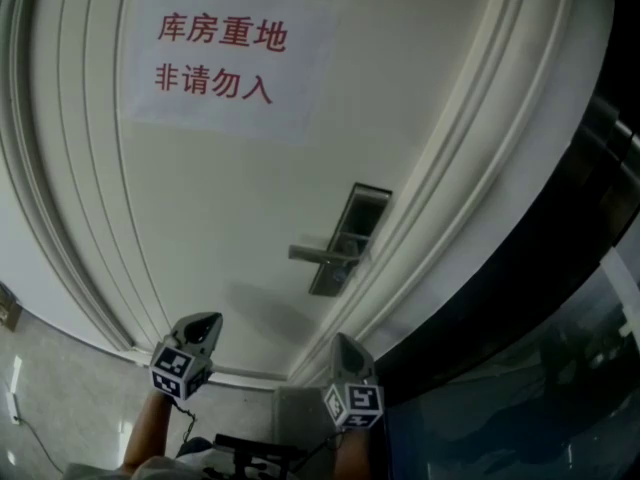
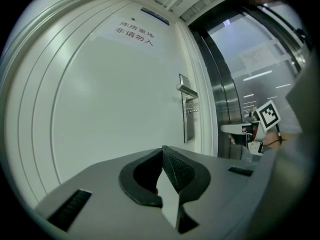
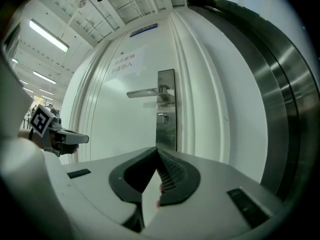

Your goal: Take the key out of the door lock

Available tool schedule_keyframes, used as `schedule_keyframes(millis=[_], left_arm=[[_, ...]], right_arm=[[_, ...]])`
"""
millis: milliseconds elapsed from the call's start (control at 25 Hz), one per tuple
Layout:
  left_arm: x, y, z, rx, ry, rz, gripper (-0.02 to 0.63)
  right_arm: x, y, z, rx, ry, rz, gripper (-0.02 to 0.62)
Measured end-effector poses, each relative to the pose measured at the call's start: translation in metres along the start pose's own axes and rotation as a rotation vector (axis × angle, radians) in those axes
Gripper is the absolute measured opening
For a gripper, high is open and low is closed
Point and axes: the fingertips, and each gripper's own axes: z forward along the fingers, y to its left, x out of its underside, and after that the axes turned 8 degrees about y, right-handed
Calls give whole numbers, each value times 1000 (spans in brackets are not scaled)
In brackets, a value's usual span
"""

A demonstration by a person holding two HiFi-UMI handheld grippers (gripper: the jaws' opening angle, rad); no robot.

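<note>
A white door (image 1: 230,218) carries a steel lock plate (image 1: 347,240) with a lever handle (image 1: 320,255) pointing left. In the right gripper view the key (image 3: 162,117) sits in the lock below the lever handle (image 3: 145,92), with a small ring hanging from it. In the left gripper view the key (image 2: 192,111) juts out of the plate as a thin stub. My left gripper (image 1: 203,323) and my right gripper (image 1: 344,342) are held low in front of the door, well short of the lock. Each is shut with nothing between its jaws.
A paper sign (image 1: 225,63) with red characters is stuck on the upper door. Moulded white door trim (image 1: 450,198) runs along the lock side, and beyond it stands a dark metal frame with glass (image 1: 560,308). Pale floor tiles (image 1: 60,398) show at lower left.
</note>
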Motion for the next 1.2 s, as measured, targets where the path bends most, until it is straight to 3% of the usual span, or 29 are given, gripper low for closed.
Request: schedule_keyframes(millis=[440,760,1120,1200], left_arm=[[-3,24,-4,-39,-6,-7,8],[0,29,-2,-30,-1,-24,8],[-2,36,6,-26,-20,-32,8],[-2,37,6,-26,-21,-35,8]], right_arm=[[-29,2,32,16,-32,-132,12],[-48,6,43,60,-10,-300,14],[-62,-5,54,99,4,-394,15],[-67,-4,56,95,-2,-418,53]])
